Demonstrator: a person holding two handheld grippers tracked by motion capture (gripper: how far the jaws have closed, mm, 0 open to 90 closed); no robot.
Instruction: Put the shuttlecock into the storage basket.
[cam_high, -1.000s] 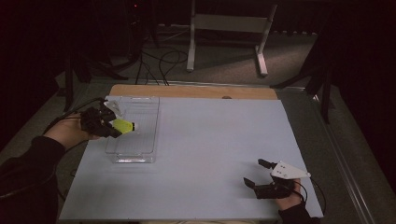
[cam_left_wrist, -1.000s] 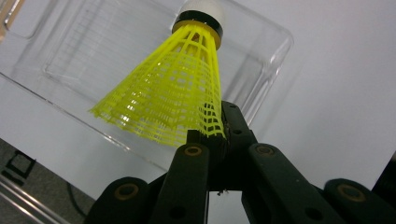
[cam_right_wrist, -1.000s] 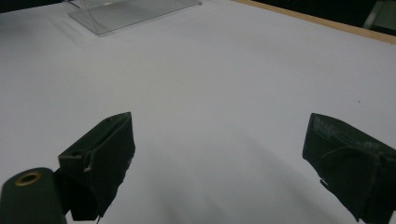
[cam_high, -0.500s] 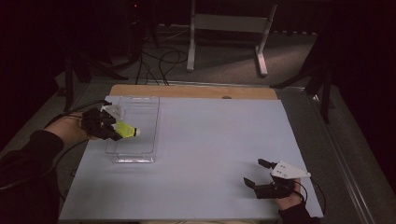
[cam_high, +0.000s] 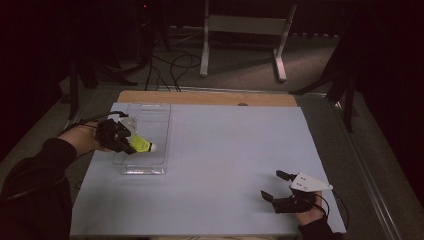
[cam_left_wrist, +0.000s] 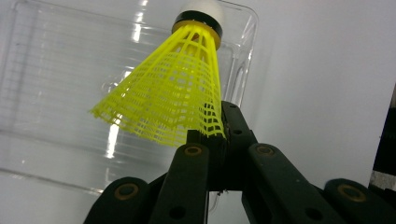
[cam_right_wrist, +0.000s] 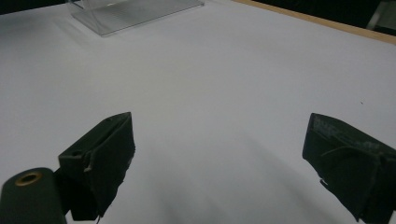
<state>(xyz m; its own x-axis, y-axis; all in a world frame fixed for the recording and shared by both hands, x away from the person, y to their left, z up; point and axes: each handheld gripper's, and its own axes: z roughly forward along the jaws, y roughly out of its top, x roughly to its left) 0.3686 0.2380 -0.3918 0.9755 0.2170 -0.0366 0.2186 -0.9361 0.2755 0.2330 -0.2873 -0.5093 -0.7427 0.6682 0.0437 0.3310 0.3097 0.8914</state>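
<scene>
Over smooth white tabletop (cam_high: 215, 165), left claw (cam_high: 125, 141) clenches yellow mesh shuttlecock (cam_left_wrist: 173, 98); right claw (cam_high: 278, 186) gapes.

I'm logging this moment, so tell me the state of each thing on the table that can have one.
Left gripper: shut on the shuttlecock's skirt edge.
Shuttlecock: held over the clear tray, cork end pointing away from the gripper.
Clear tray: lying on the white table cover, nothing inside that I can see.
Right gripper: open, holding nothing, low over the cover.
</scene>
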